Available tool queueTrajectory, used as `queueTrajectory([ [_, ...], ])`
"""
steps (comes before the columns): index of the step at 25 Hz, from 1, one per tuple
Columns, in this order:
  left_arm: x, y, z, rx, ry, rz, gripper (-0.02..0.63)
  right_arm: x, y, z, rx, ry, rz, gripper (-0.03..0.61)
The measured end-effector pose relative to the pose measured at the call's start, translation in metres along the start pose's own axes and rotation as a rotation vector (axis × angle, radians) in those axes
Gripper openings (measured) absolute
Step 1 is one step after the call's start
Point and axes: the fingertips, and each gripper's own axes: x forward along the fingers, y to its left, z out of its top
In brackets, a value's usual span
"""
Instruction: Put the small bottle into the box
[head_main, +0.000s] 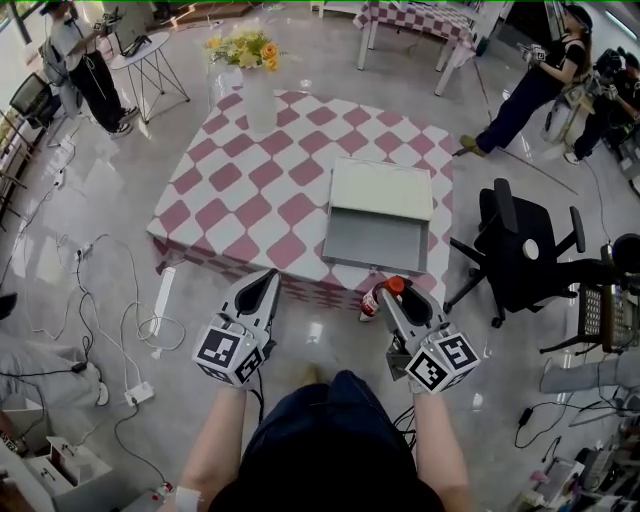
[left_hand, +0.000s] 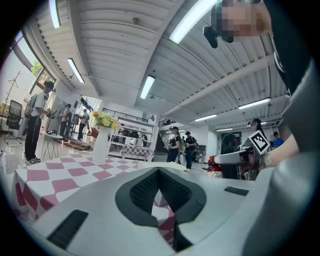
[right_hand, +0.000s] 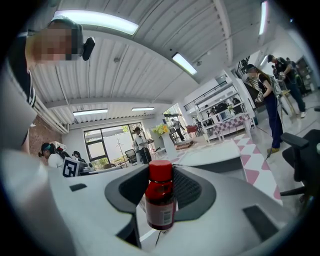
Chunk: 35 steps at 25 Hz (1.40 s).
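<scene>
Bottle in R hand-held gripper.

We face the worktop from its near edge. On it the box sits towards the right, with its lid behind it and a vase of flowers at the far left. An office chair stands to the right of the worktop. The small bottle sits in our right gripper, just before the near edge. Our left gripper is to its left.

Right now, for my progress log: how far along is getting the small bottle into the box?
Done: the right gripper is shut on the small bottle. In hand: the bottle is held just short of the checkered table. Left: reach the open, empty-looking box and release the bottle inside.
</scene>
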Motion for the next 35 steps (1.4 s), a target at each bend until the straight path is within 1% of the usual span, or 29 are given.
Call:
queueTrajectory([
  [9,0.021,0.008,-0.007,-0.017,0.009,-0.021,0.002,0.022,-0.013,0.002,0.006,0.005,-0.009,0.147],
  [14,0.038,0.017,-0.005,-0.020,0.007,-0.020,0.002,0.041,-0.023,0.010,0.007,0.005,0.003,0.147],
  [26,0.086,0.035,-0.017,-0.052,0.040,-0.031,0.002,0.095,-0.052,0.017,0.023,0.045,0.036,0.147],
  [30,0.096,0.040,-0.021,-0.052,0.053,-0.026,0.002,0.109,-0.058,0.015,0.026,0.072,0.042,0.147],
  [35,0.107,0.044,-0.027,-0.051,0.069,-0.031,0.002,0.124,-0.062,0.010,-0.010,0.130,0.042,0.147],
])
